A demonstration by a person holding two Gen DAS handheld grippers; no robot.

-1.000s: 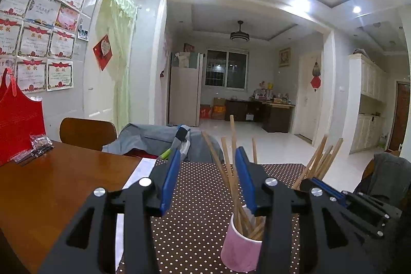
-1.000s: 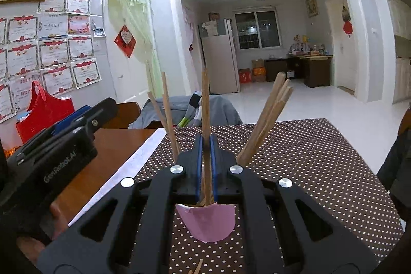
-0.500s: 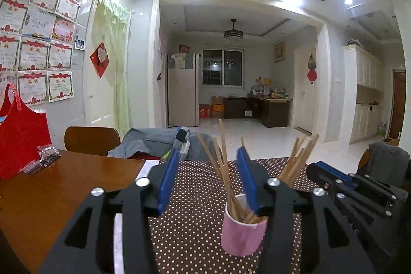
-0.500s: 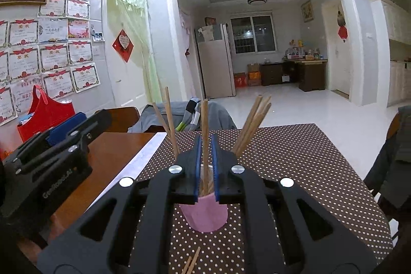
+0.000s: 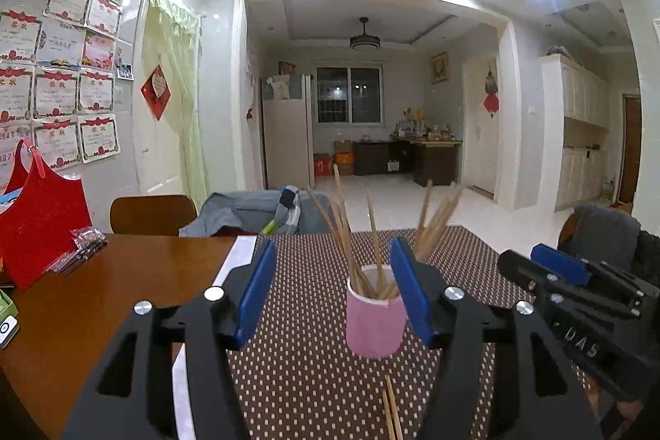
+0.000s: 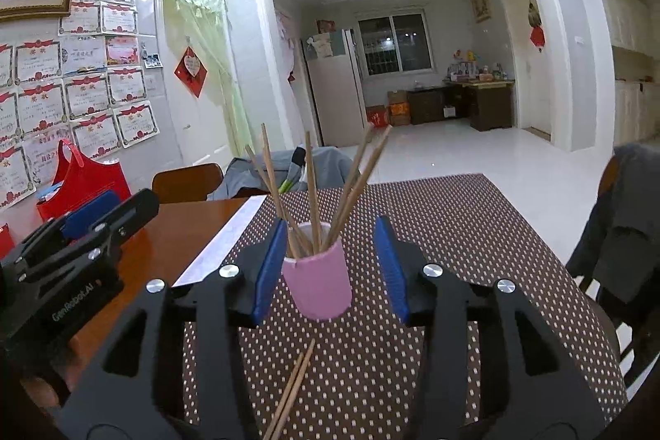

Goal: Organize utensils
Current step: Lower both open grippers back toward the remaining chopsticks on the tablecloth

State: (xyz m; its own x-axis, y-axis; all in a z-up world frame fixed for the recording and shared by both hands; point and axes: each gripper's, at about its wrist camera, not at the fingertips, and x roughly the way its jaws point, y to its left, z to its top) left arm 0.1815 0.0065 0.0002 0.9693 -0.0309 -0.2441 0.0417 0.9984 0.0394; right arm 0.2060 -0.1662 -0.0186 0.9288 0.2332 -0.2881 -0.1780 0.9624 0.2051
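Both tongs have drawn back from the pink cup (image 6: 317, 285) since the earlier frame, and the chopstick formerly pinched by the right tongs (image 6: 330, 267) now stands free in the cup among the other chopsticks (image 6: 313, 192). Jaws of the right tongs have just been opening; they stand spread, with the cup seen between them but not pressed by either blue pad. Jaws of the left tongs (image 5: 334, 289) have likewise just been opening further and are spread wide, nothing pinched; the cup appears near the right-hand pad in the left wrist view, though contact cannot be judged.

The cup stands upright on the brown dotted cloth (image 6: 453, 234) that covers part of the worktop (image 5: 103, 295). Its chopsticks fan outward, some leaning left, some right. Two loose chopsticks (image 6: 291, 390) lie flat on the cloth just in front of the cup, side by side and apart from it.

Beyond the cloth, a pale strip (image 6: 222, 238) borders bare wood. A red bag (image 5: 37, 225) and a small packet (image 5: 84, 244) rest at the worktop's far left. A wooden chair (image 5: 152, 213) and a grey garment (image 5: 247, 213) lie behind the worktop's far edge.
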